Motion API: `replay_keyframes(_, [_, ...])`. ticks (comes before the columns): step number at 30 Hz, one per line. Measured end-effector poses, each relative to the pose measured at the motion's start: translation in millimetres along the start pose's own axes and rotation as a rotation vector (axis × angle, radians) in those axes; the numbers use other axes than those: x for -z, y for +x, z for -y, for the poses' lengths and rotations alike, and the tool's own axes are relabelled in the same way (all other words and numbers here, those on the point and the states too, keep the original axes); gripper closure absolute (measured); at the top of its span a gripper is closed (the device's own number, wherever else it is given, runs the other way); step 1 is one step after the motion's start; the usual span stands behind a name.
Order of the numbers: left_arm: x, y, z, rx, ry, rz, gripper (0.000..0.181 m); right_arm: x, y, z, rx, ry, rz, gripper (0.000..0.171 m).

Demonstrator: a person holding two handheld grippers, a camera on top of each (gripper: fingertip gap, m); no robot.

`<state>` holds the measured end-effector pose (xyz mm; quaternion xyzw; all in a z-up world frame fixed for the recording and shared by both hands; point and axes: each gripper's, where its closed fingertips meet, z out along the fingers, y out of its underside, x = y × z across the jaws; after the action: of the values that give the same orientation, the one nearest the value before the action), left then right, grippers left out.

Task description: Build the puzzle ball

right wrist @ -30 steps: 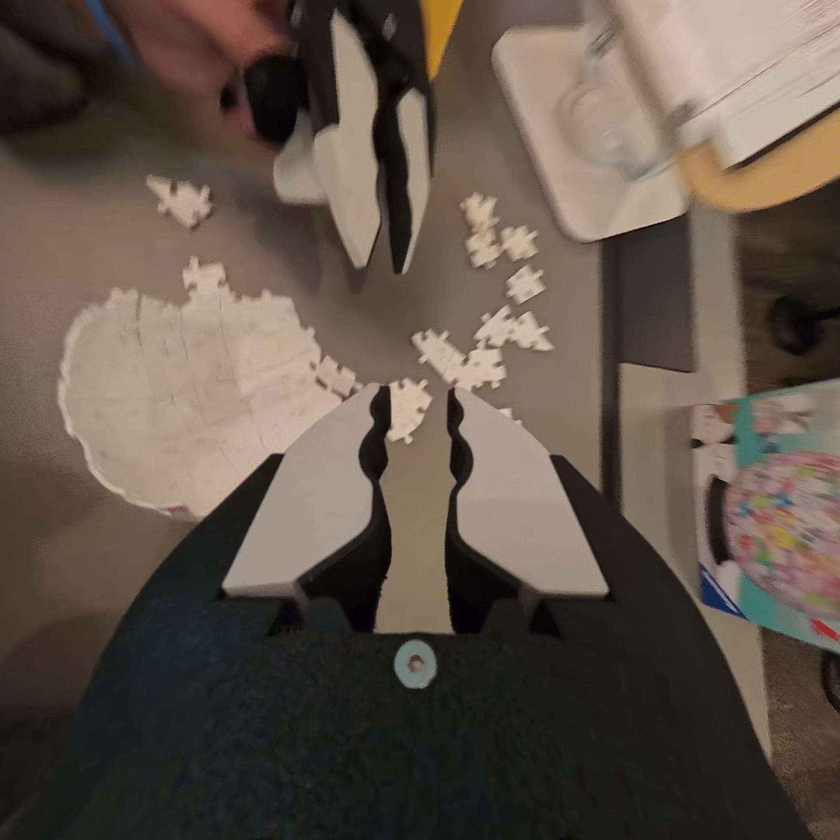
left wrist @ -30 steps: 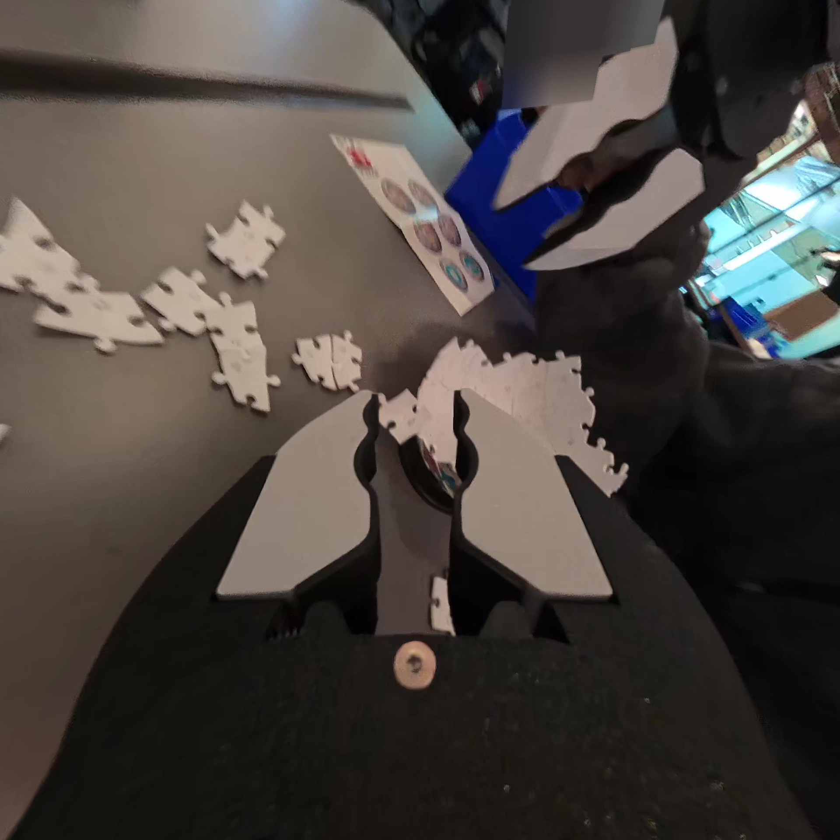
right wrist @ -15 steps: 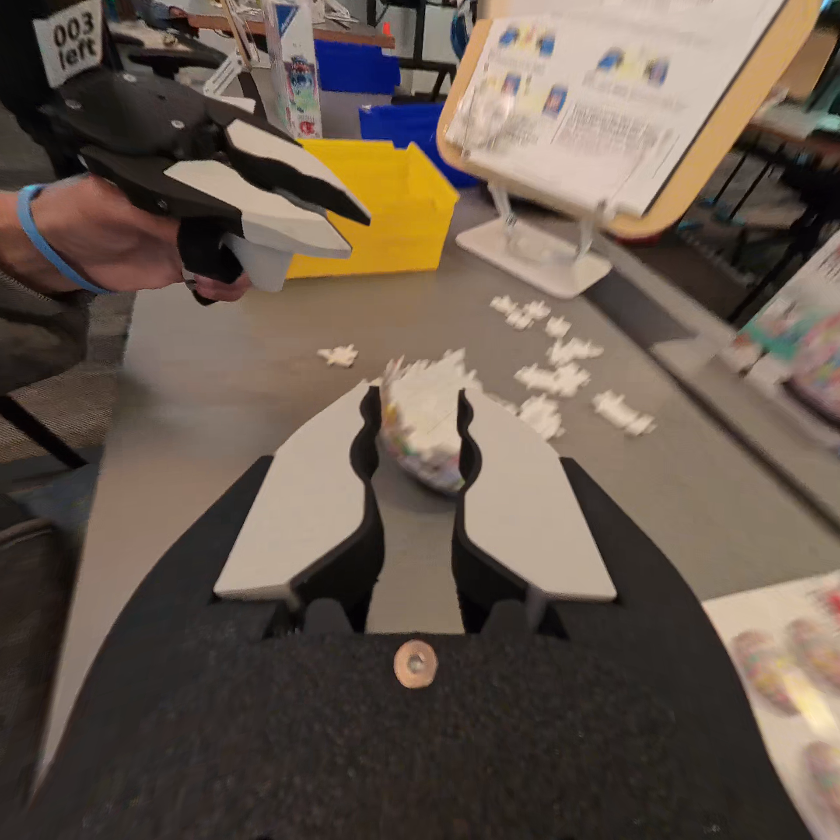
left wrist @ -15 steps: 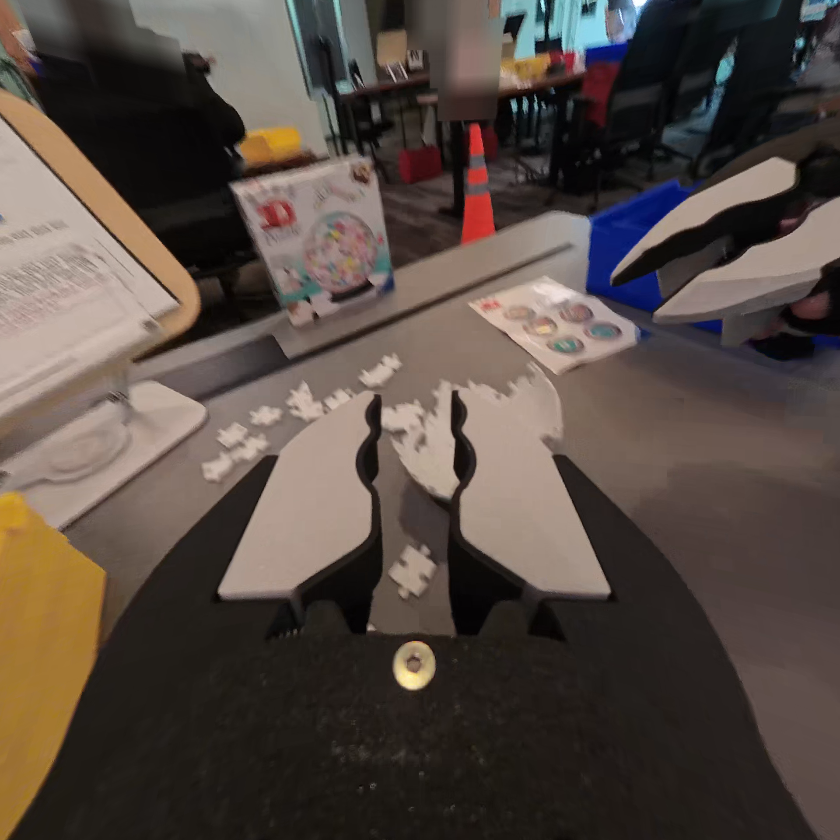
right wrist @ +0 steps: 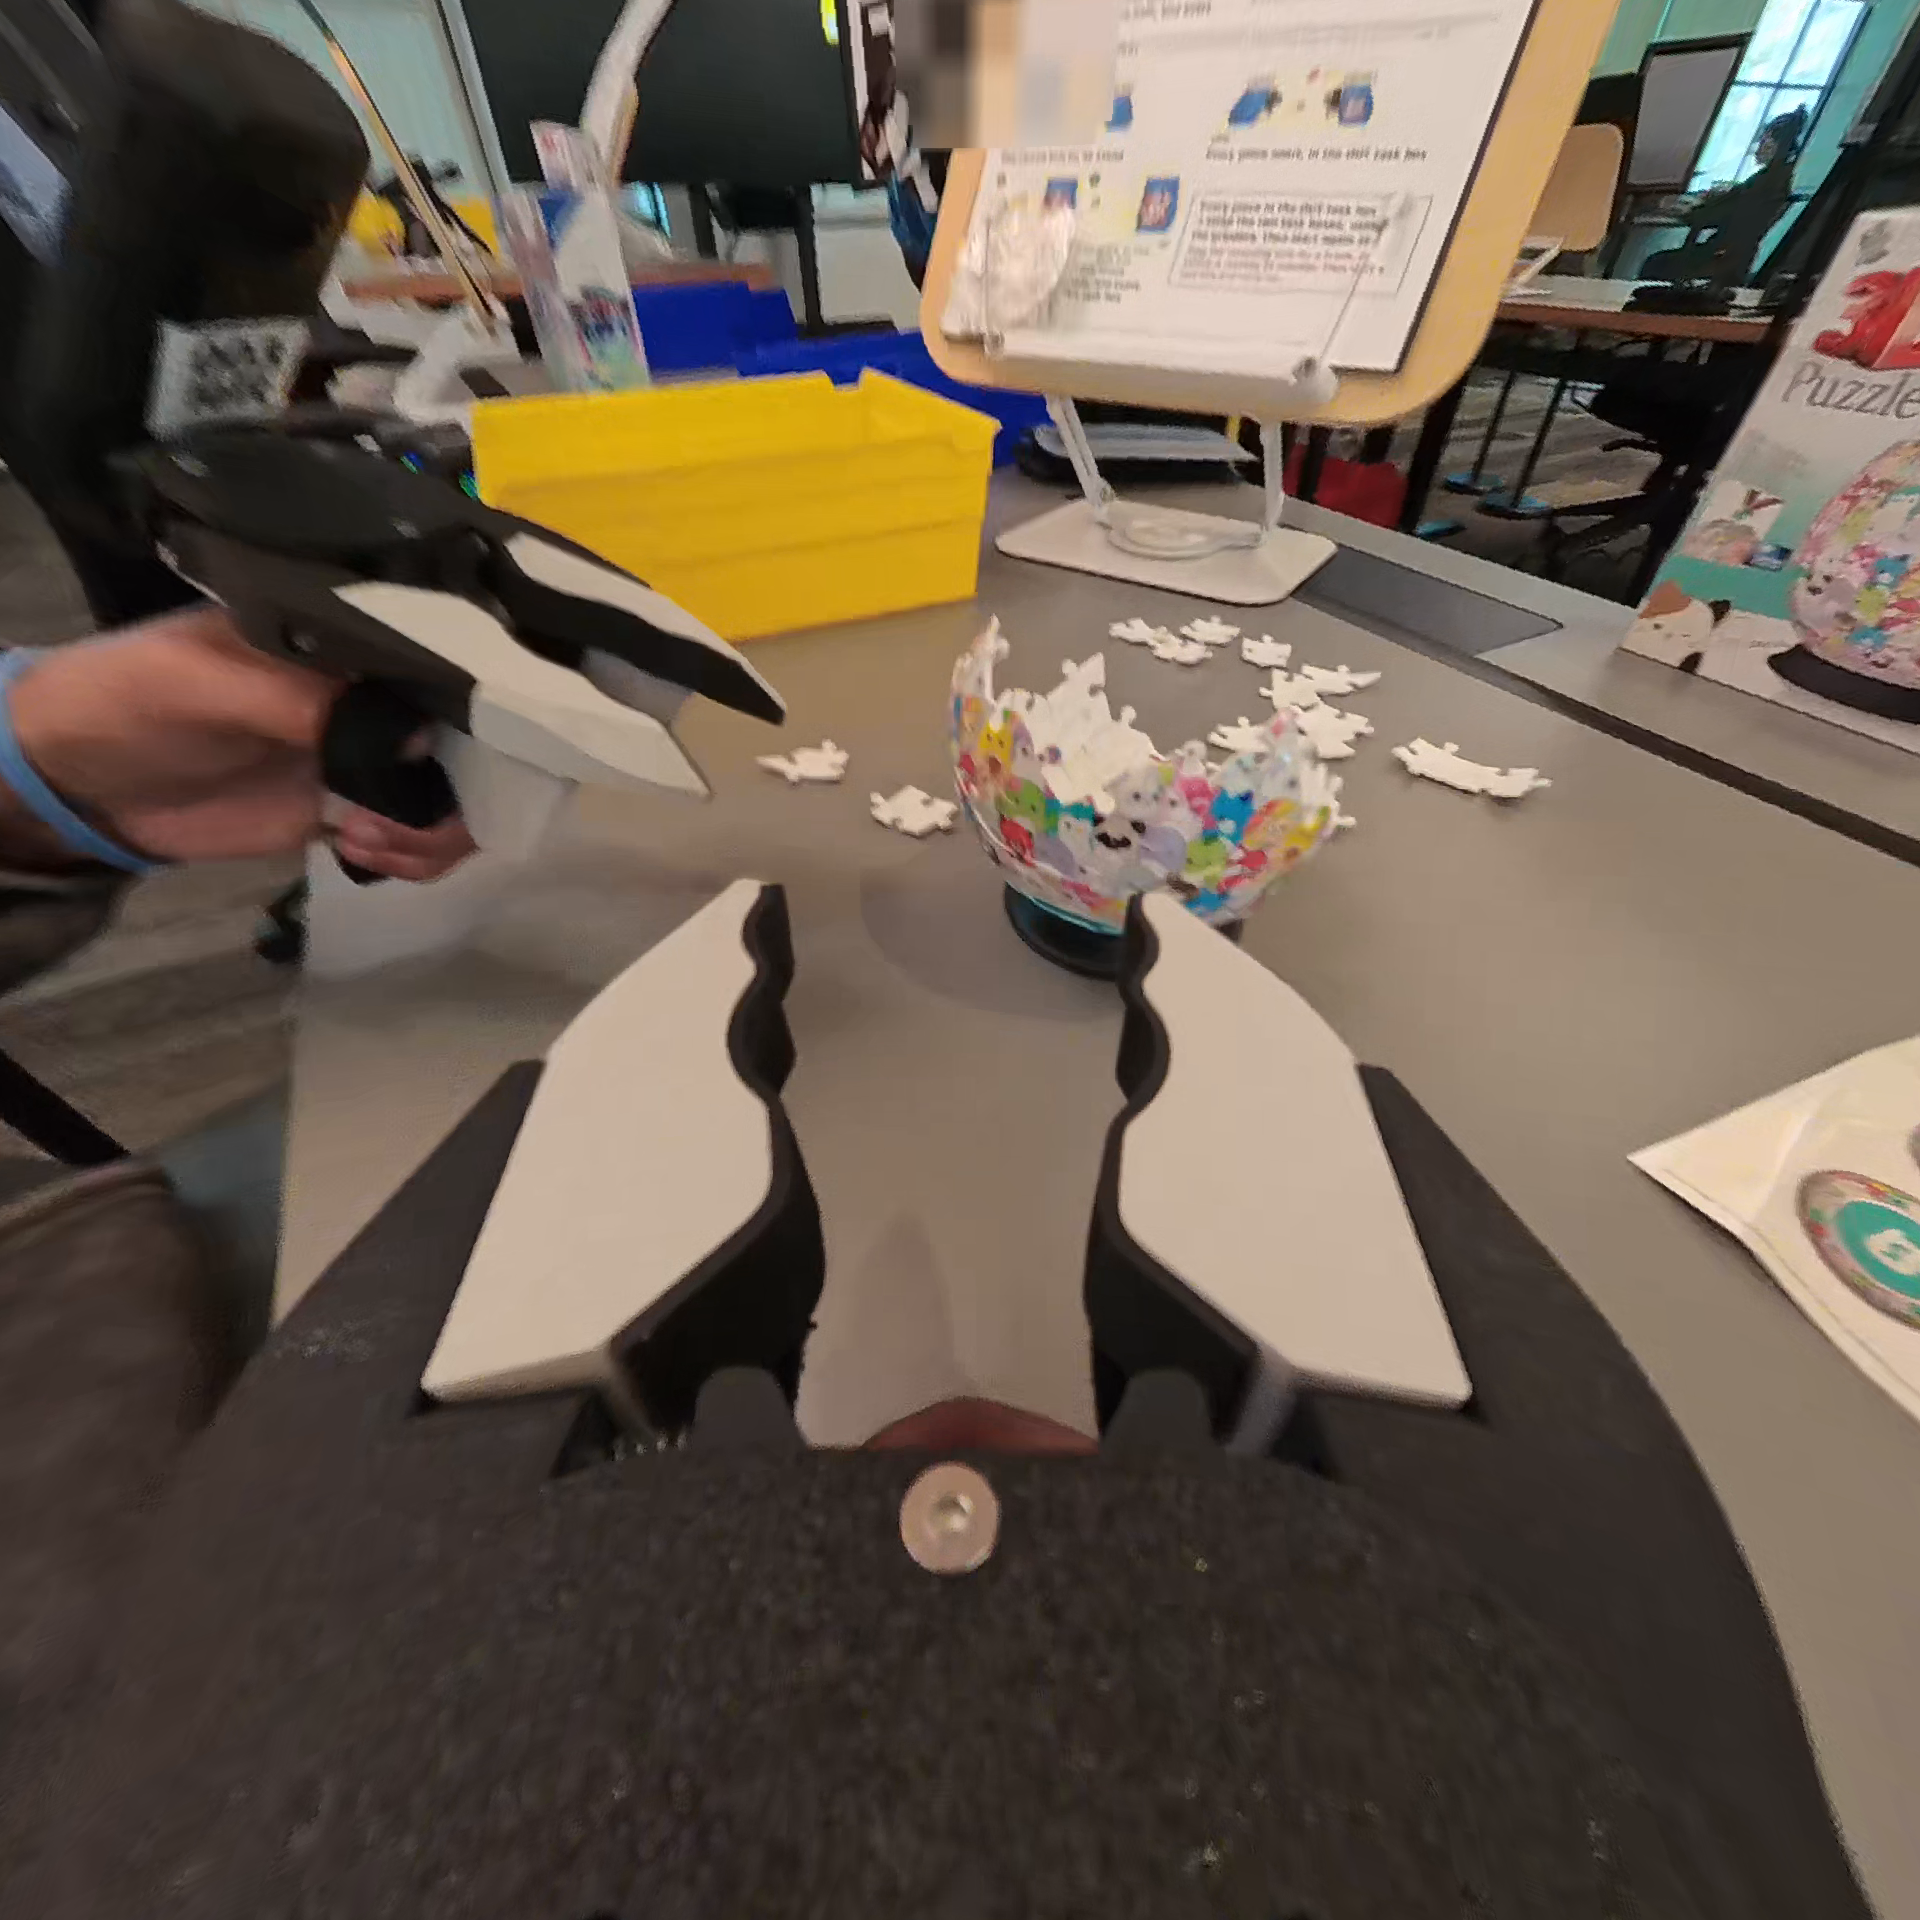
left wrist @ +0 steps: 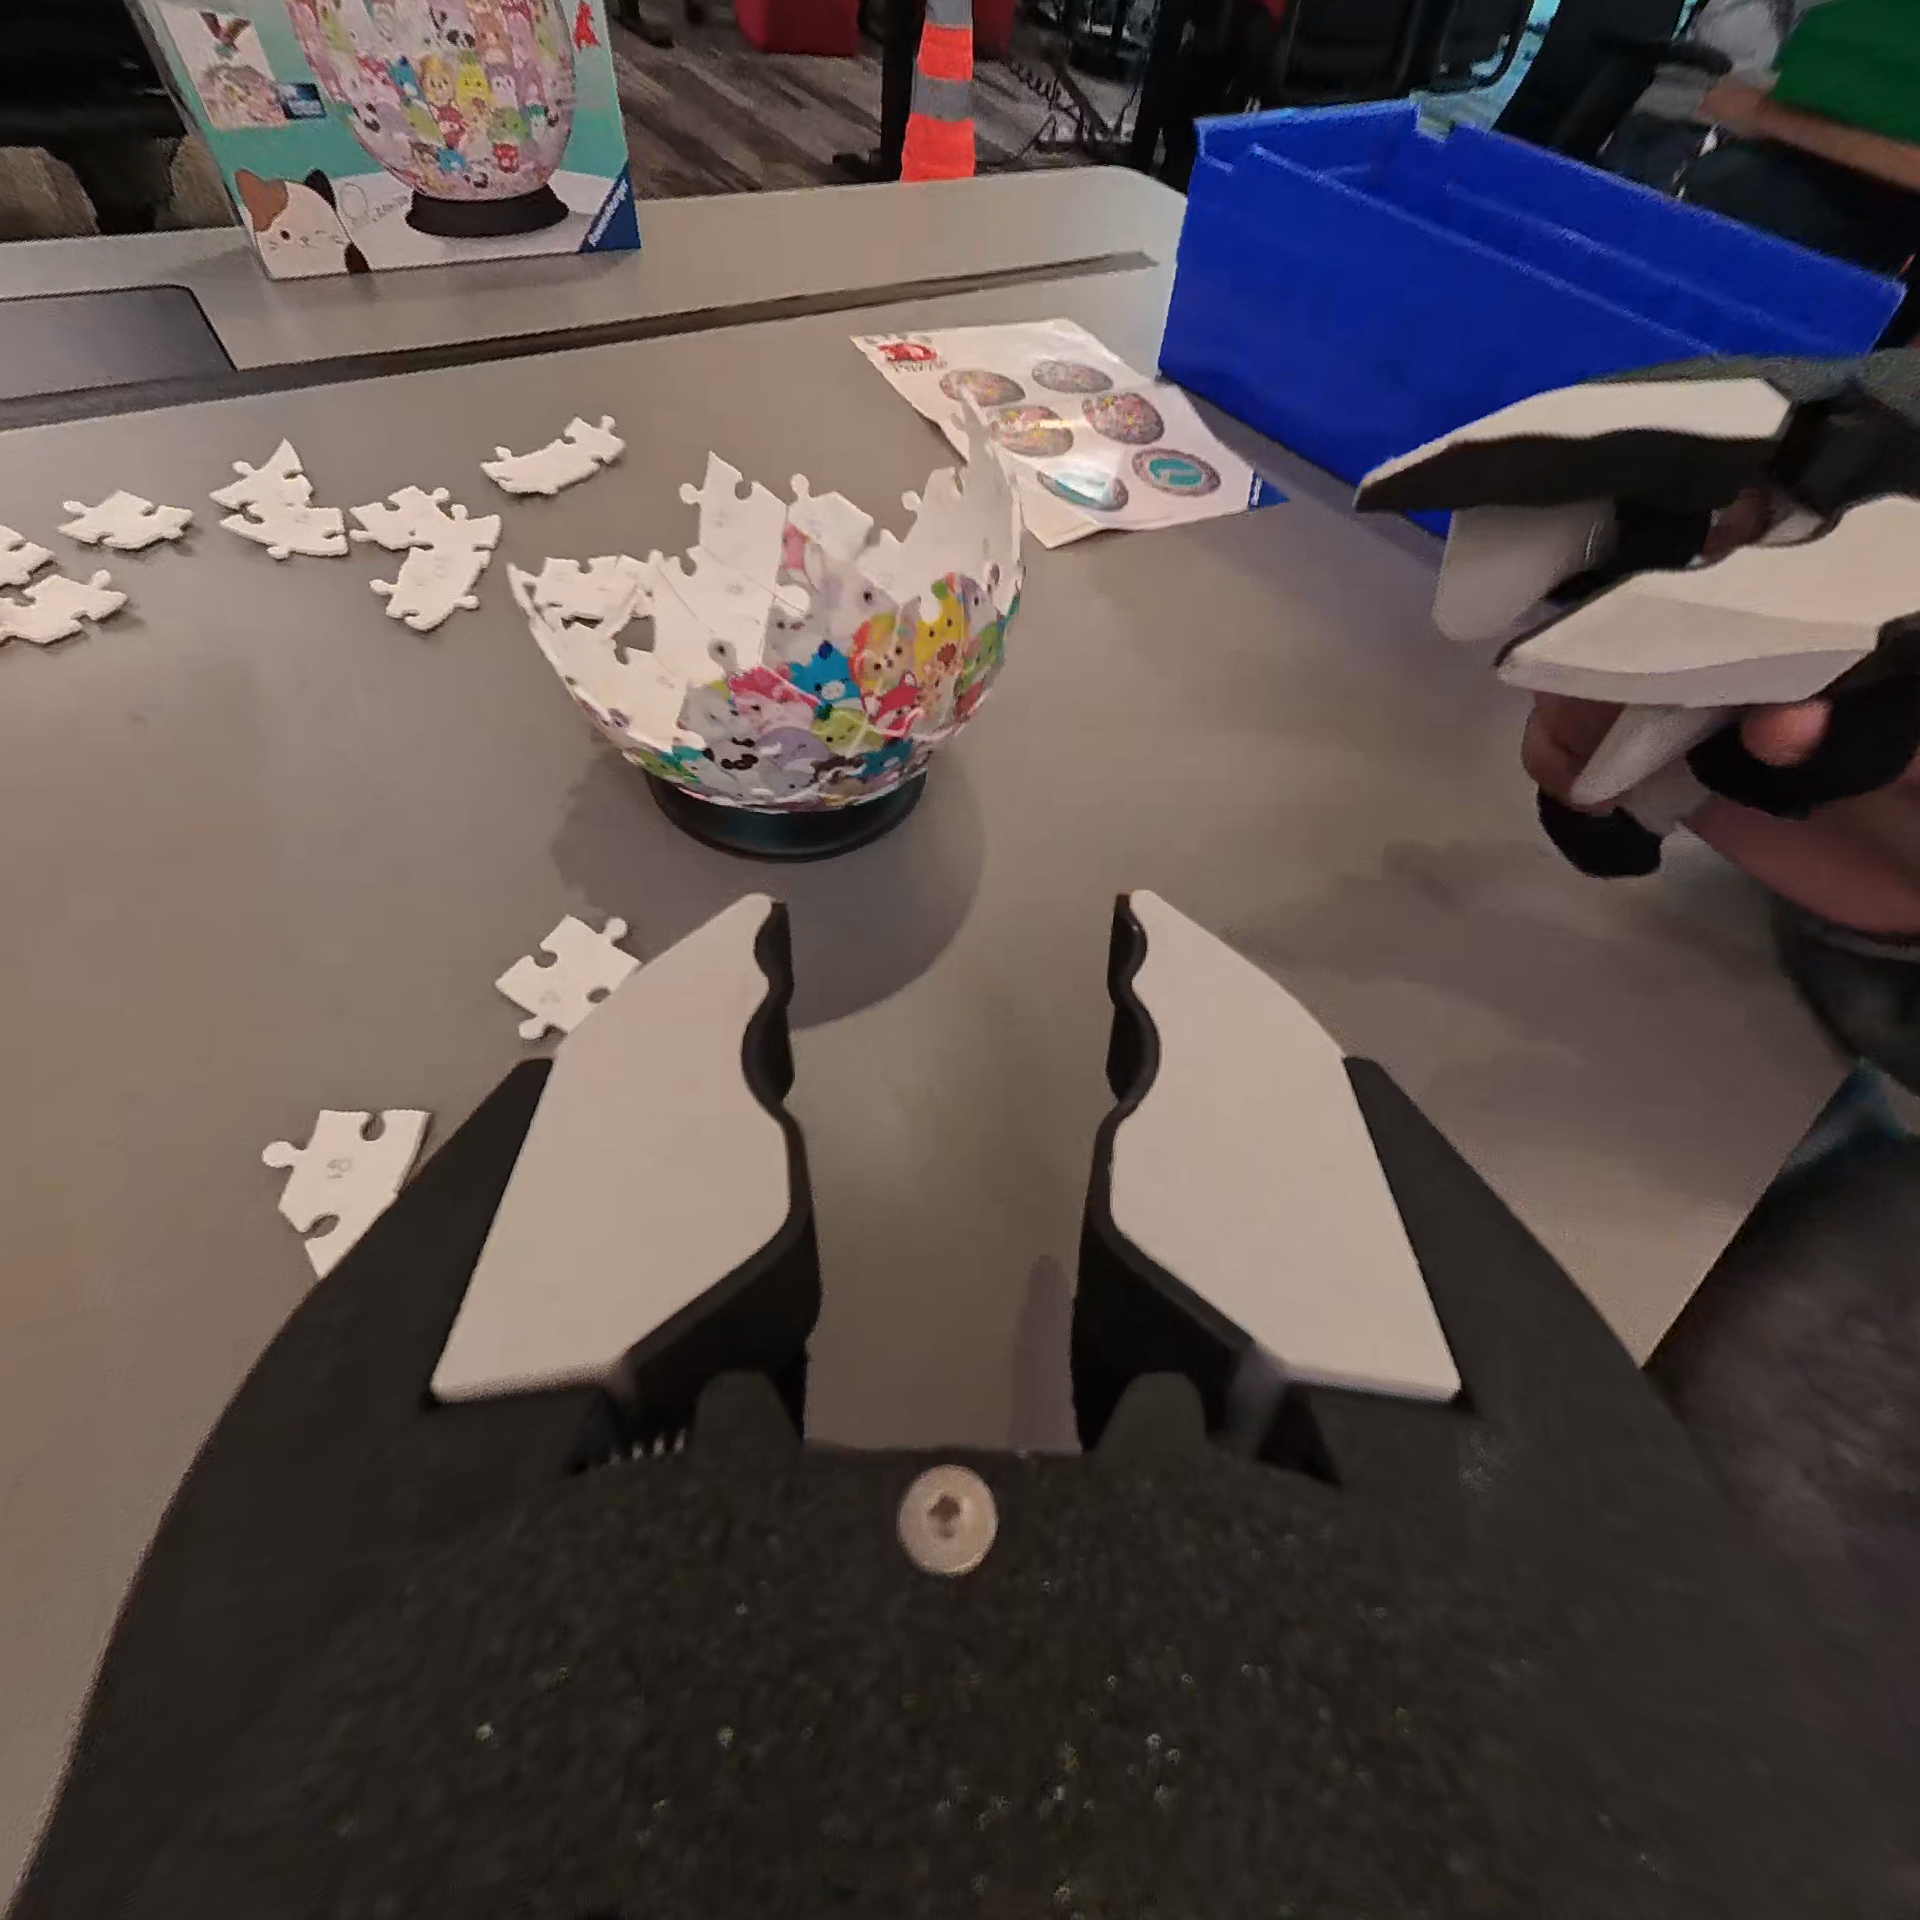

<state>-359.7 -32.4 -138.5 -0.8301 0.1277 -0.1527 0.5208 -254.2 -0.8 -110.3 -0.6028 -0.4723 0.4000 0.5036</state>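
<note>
Two grippers, left gripper [left wrist: 943,909] and right gripper [right wrist: 948,899], hang wide apart and empty; the half-built puzzle ball [left wrist: 790,649] sits on its stand just ahead. Best pinch a loose piece [left wrist: 566,975] by its edge, gently.

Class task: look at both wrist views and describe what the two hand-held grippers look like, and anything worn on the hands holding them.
Both the left gripper and right gripper have a rough black body, a silver screw at its centre and two flat pale grey jaws with wavy black inner edges. Each has a pale grey trigger below. A blue wristband sits on the left wrist; a black fingerless glove covers the right hand.
</note>
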Motion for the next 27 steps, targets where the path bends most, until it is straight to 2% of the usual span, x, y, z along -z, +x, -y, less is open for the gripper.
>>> replay_keyframes(2, [0, 4, -3, 0.003, -0.003, -0.005, 0.120, 2, 5, -8, 0.046, -0.041, -0.037, 0.109])
replay_keyframes(3, [1, 6, -3, 0.008, -0.001, -0.008, 0.120, 5, 4, -11, 0.062, -0.060, -0.041, 0.116])
replay_keyframes(5, [4, 12, -4, 0.004, -0.003, -0.022, 0.123, 10, -5, -16, 0.088, -0.107, 0.009, 0.150])
replay_keyframes(6, [7, 14, -4, -0.008, -0.001, -0.023, 0.138, 13, -10, -17, 0.103, -0.119, 0.024, 0.163])
replay_keyframes(7, [11, 17, -2, -0.021, 0.008, -0.027, 0.172, 15, -12, -17, 0.116, -0.123, 0.019, 0.165])
replay_keyframes(8, [15, 20, -1, -0.024, 0.022, -0.034, 0.181, 17, -14, -17, 0.130, -0.122, 0.012, 0.164])
replay_keyframes(10, [20, 25, 1, -0.010, 0.039, -0.042, 0.178, 19, -16, -17, 0.152, -0.117, -0.012, 0.155])
replay_keyframes(12, [24, 27, 2, -0.015, 0.051, -0.032, 0.155, 21, -27, -22, 0.187, -0.149, 0.031, 0.171])
replay_keyframes(14, [25, 32, 2, -0.037, 0.055, -0.039, 0.154, 20, -29, -28, 0.220, -0.184, 0.018, 0.171])
replay_keyframes(15, [25, 34, 3, -0.043, 0.054, -0.045, 0.154, 20, -27, -29, 0.234, -0.183, -0.006, 0.171])
replay_keyframes(17, [24, 36, 2, -0.047, 0.047, -0.048, 0.156, 19, -27, -29, 0.231, -0.183, -0.028, 0.153])
replay_keyframes(18, [24, 39, 1, -0.051, 0.038, -0.068, 0.172, 20, -29, -31, 0.221, -0.197, -0.010, 0.157])
replay_keyframes(19, [23, 40, 0, -0.051, 0.030, -0.078, 0.181, 20, -34, -33, 0.221, -0.206, 0.033, 0.171])
replay_keyframes(20, [21, 39, -2, -0.047, 0.023, -0.074, 0.181, 20, -36, -35, 0.217, -0.207, 0.047, 0.171])
replay_keyframes(21, [20, 38, -3, -0.044, 0.016, -0.068, 0.178, 20, -35, -36, 0.216, -0.216, 0.044, 0.171])
replay_keyframes(23, [17, 34, -6, -0.038, -0.003, -0.060, 0.159, 20, -31, -37, 0.208, -0.221, 0.027, 0.171])
replay_keyframes(27, [13, 30, -3, -0.014, 0.000, -0.072, 0.150, 21, -23, -29, 0.165, -0.176, 0.010, 0.159])
